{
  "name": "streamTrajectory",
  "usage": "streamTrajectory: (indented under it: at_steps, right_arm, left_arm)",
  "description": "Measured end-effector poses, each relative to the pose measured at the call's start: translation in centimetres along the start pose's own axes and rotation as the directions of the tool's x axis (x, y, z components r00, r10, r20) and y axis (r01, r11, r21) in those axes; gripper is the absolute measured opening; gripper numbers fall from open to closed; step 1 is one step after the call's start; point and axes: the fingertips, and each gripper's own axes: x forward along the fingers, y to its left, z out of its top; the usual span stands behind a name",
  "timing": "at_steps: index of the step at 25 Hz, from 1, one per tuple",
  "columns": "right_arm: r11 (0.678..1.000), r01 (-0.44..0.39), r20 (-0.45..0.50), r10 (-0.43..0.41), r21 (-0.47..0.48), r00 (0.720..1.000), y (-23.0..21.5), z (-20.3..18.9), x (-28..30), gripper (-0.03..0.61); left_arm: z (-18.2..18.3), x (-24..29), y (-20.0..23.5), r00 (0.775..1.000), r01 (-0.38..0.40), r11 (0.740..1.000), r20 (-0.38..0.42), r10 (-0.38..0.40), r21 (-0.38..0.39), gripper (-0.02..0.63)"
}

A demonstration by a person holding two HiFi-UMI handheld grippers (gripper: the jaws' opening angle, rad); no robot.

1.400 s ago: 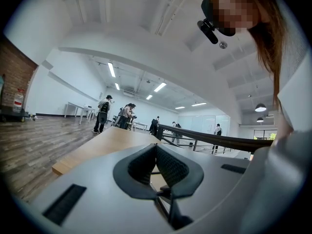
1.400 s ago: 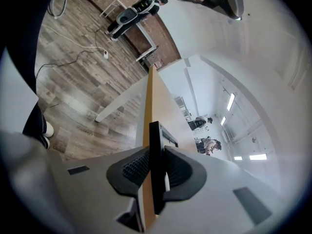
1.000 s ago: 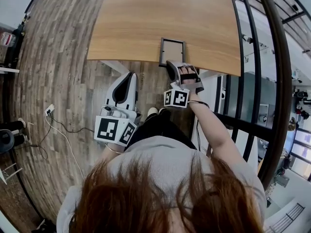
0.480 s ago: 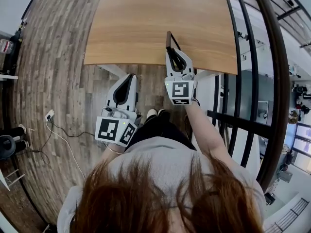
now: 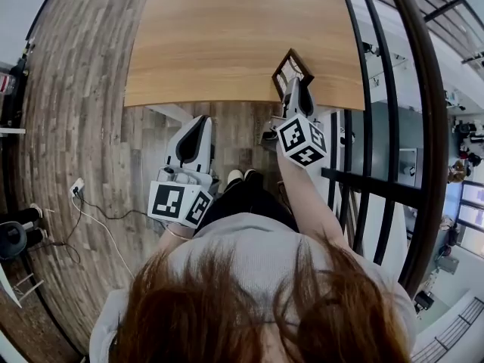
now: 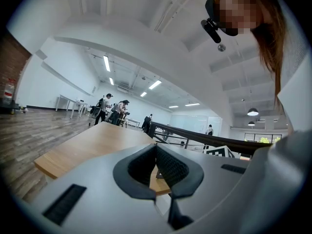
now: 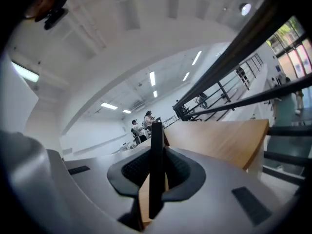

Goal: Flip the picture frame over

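Note:
The picture frame (image 5: 292, 65) is a small dark-edged rectangle. It is off the wooden table (image 5: 227, 36) and tilted above its front right corner. My right gripper (image 5: 296, 89) is shut on the frame's near edge, marker cube toward me. In the right gripper view the frame (image 7: 156, 145) stands edge-on between the pads, a pale wood-coloured face at its lower left. My left gripper (image 5: 200, 121) hangs in front of the table's edge, over the floor, away from the frame. Its jaws (image 6: 156, 155) are shut with nothing in them.
A black metal railing (image 5: 378, 127) runs close along the table's right side. Wood plank floor (image 5: 76, 89) lies to the left, with a socket and cable (image 5: 76, 184) on it. Far off in the left gripper view stand people (image 6: 114, 112) and other tables.
The frame lay flat at the table's front edge with my right gripper on its near side. The gripper has lifted it, rolled it up past edge-on and carried it right. The left gripper stayed.

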Motion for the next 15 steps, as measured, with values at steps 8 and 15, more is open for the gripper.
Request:
streamTrajectory:
  at_steps: [8,15]
  right_arm:
    - [0.944,0.132,-0.017,-0.133,0.302,0.991,-5.4,-1.7,-2.4,0.081]
    - [0.717,0.143,-0.045,-0.155,0.683,0.987,-7.5,-6.1,-3.4,0.081]
  left_arm:
    - [-0.7,0.8,-0.5,0.999,0.032,0.999,-0.020,-0.032,-0.007,0.006]
    - [-1.1,2.1,-1.4,0.996,0.074,0.997,-0.041,-0.074,-0.006,0.006]
